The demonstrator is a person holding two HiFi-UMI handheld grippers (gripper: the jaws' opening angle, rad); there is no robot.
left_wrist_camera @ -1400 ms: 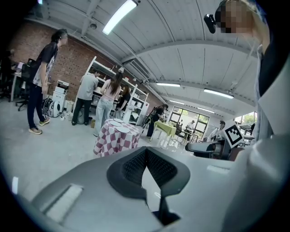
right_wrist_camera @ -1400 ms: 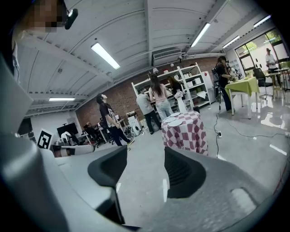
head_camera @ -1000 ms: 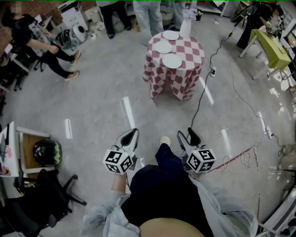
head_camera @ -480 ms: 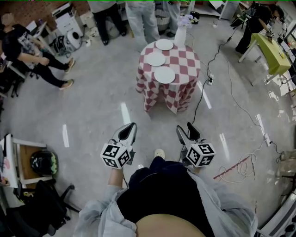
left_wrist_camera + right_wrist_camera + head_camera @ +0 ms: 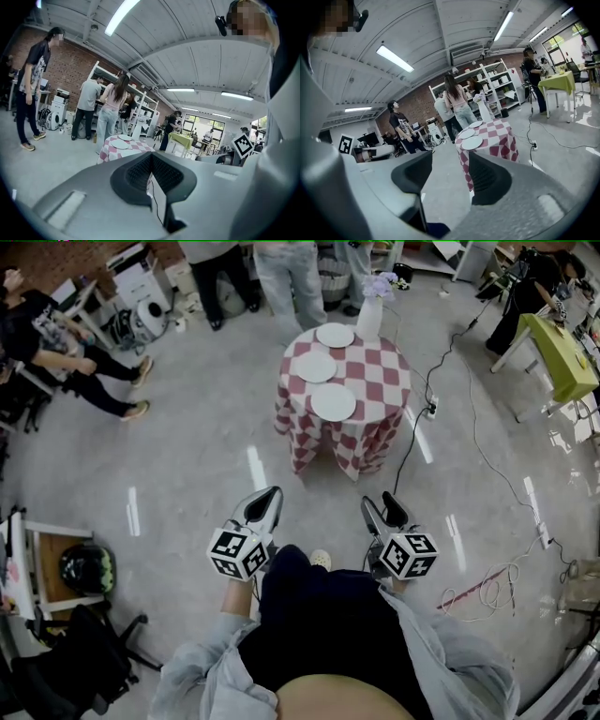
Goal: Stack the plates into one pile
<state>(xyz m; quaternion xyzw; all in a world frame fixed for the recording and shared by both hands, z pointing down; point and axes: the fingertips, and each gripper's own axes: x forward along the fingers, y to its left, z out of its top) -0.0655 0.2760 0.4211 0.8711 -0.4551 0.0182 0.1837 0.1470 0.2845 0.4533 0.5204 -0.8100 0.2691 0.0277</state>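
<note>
Well short of the table (image 5: 384, 371), the left gripper (image 5: 264, 504) has its jaws together on nothing, and the right gripper (image 5: 382, 510) has its jaws apart and empty. On the table, 3 white plates (image 5: 333, 401) lie separately in a row from near edge to far. They look stiff, smooth and breakable, so each is probably best pinched at its rim. At the table's far edge a white vase (image 5: 369, 317) holds pale flowers.
</note>
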